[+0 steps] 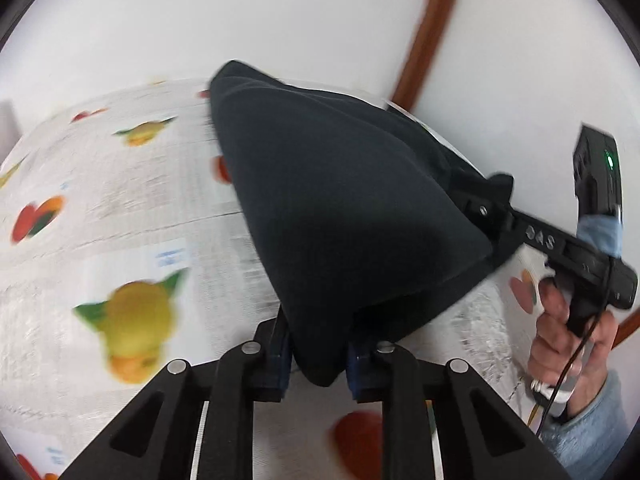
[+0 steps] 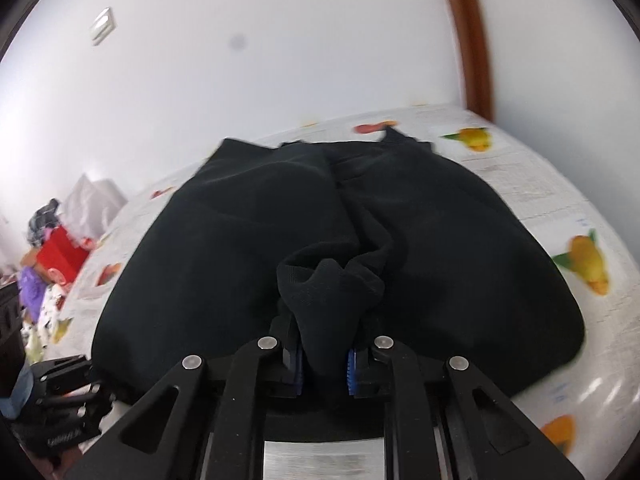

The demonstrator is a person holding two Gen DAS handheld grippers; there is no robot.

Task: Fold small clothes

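Room: plain white wall (image 2: 280,40), brown wood trim (image 1: 428,28) running up it at 1 o'clock, pale switch plate (image 2: 103,26) at 10 o'clock in the right wrist view.
Surface: table under a white tablecloth (image 1: 120,208) with fruit print (lemons, oranges, red hearts), faint grid texture, motion-blurred.
Clutter: red box (image 2: 60,258), purple and white bags at 9 o'clock off the table's far end.
Garment: dark garment (image 2: 240,248), matte black knit, lying mid-table; one corner lifted into a tent in the left wrist view.
Left gripper (image 1: 318,364): black frame, blue pads, clamped on a fold of the dark fabric.
Right gripper (image 2: 324,364): clamped on a bunched ribbed edge of the same cloth.
Hand (image 1: 568,344): on the right tool's handle at 4 o'clock, light blue sleeve (image 1: 592,432), green LED lit on the tool body.
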